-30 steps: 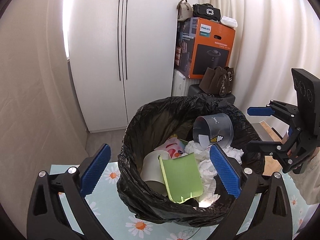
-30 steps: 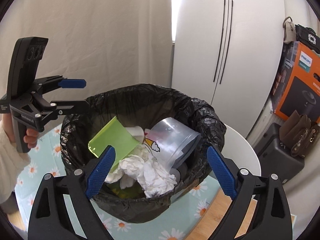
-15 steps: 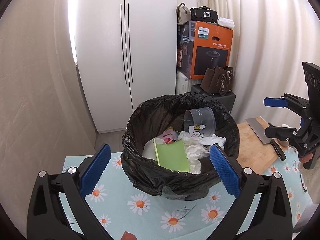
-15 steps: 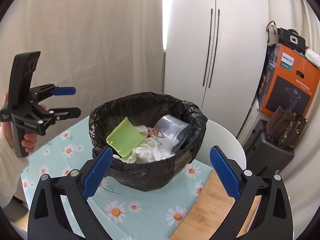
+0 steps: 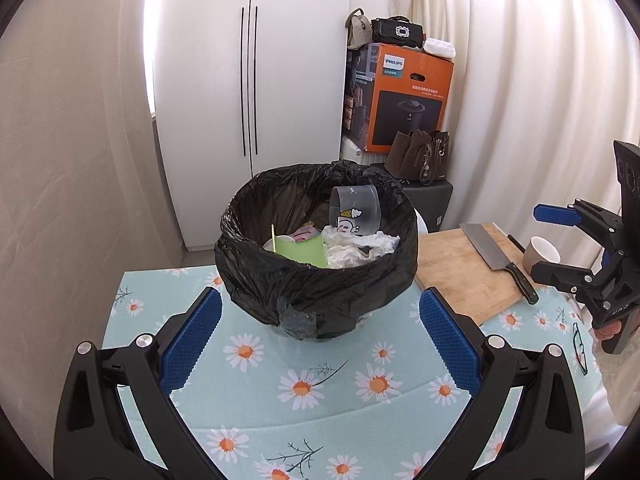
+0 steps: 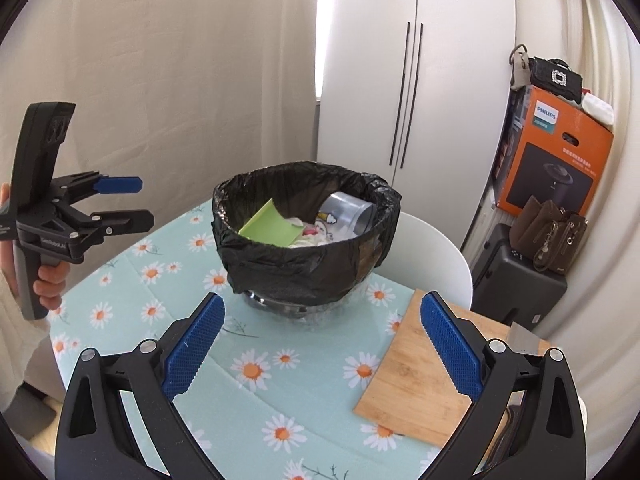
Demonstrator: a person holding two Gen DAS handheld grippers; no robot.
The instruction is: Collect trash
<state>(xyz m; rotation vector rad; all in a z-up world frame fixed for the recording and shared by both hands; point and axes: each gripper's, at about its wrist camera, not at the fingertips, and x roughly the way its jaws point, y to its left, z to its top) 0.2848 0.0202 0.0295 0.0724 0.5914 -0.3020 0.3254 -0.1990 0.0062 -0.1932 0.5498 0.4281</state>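
A bin lined with a black bag (image 5: 316, 292) stands on the daisy tablecloth (image 5: 304, 384). It holds a green card (image 5: 308, 250), a clear plastic cup (image 5: 356, 210) and crumpled white tissues (image 5: 352, 250). My left gripper (image 5: 320, 332) is open and empty, a short way back from the bin. My right gripper (image 6: 320, 332) is also open and empty, facing the bin (image 6: 296, 268) from the other side. Each wrist view shows the other gripper hanging open in the air: the right gripper (image 5: 544, 242) at the right edge, the left gripper (image 6: 138, 201) at the left edge.
A wooden cutting board (image 5: 460, 272) with a cleaver (image 5: 496, 252) lies right of the bin, a white cup (image 5: 542, 252) beyond it. A white chair back (image 6: 428, 252) stands behind the table. An orange box (image 5: 400, 100), bags and a white wardrobe (image 5: 248, 80) fill the background.
Both grippers have drawn back from over the bin, so it looks smaller and farther. The tablecloth, cutting board and cleaver have come into view. Both stay empty.
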